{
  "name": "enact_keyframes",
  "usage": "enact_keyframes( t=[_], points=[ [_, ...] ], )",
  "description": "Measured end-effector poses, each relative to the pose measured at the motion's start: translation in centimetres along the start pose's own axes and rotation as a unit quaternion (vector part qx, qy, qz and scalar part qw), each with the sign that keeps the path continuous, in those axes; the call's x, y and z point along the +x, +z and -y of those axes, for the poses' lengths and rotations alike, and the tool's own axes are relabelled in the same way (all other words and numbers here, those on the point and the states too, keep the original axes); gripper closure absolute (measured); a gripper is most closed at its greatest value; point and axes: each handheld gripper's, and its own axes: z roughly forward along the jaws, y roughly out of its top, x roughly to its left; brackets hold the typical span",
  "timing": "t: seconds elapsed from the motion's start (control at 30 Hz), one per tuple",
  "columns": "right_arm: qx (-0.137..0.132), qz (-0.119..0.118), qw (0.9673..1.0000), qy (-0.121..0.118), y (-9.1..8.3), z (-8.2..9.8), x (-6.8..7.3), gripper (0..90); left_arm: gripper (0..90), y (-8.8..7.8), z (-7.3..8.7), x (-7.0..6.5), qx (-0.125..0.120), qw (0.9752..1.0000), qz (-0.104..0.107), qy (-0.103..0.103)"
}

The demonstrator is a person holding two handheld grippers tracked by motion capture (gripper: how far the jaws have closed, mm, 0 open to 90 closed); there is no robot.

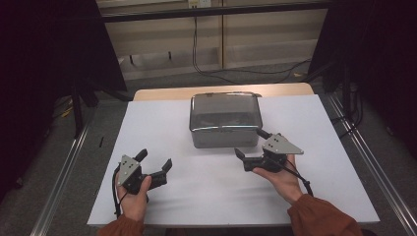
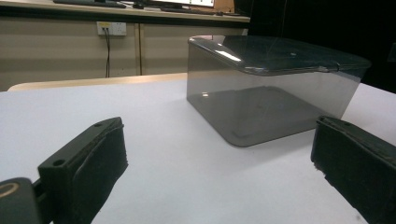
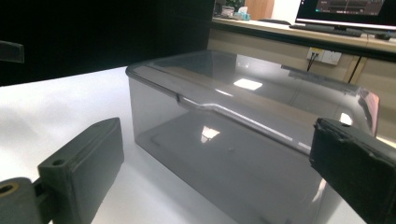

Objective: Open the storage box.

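Observation:
A smoky transparent plastic box (image 1: pixel 224 119) with a closed lid stands at the middle of the white table top (image 1: pixel 162 128). My left gripper (image 1: pixel 155 163) rests near the front left, open, nothing between its jaws, aimed toward the box (image 2: pixel 271 88). My right gripper (image 1: pixel 252 143) is open just in front of the box's right front corner, jaws spread and empty. In the right gripper view the box (image 3: pixel 233 135) looms close, its lid edge between the jaws' lines. The box looks empty inside.
The white sheet covers a wooden table (image 1: pixel 162 92). Beyond it are a beige wall with a socket (image 2: pixel 111 29), cables on the floor (image 1: pixel 211 69) and metal rails (image 1: pixel 64 172) at both sides. Dark curtains flank the scene.

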Motion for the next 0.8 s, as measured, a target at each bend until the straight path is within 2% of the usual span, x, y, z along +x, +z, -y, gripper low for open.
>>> enact_keyframes(
  t=[0.27,0.47,0.53,0.63,0.7,0.77,0.8],
  points=[
    [0.0,0.005,0.9998,-0.02,1.1,-0.6,0.3,4.5,3.2,0.0,0.0,0.0,0.0,1.0,-0.002,0.002],
    [0.014,0.014,0.9982,-0.056,2.1,-1.2,0.2,5.6,3.2,0.0,0.0,0.1,-0.001,1.0,-0.002,0.001],
    [0.016,0.016,0.9984,-0.052,2.2,-1.1,0.1,5.6,3.2,0.0,0.0,0.1,-0.001,1.0,-0.002,0.001],
    [0.018,0.023,0.9974,-0.065,2.4,-1.2,0.0,6.8,3.2,0.0,0.0,0.0,-0.001,1.0,-0.002,0.003],
    [0.017,0.027,0.996,-0.084,2.5,-1.4,0.1,8.1,3.2,0.0,0.0,0.1,-0.001,1.0,-0.002,0.001],
    [0.015,0.037,0.9924,-0.116,2.6,-1.7,0.4,8.2,3.2,0.0,0.0,0.1,0.001,1.0,-0.003,0.003],
    [0.015,0.037,0.9924,-0.116,2.6,-1.7,0.4,8.2,3.2,0.0,0.0,0.1,0.001,1.0,-0.003,0.003]
  ],
)
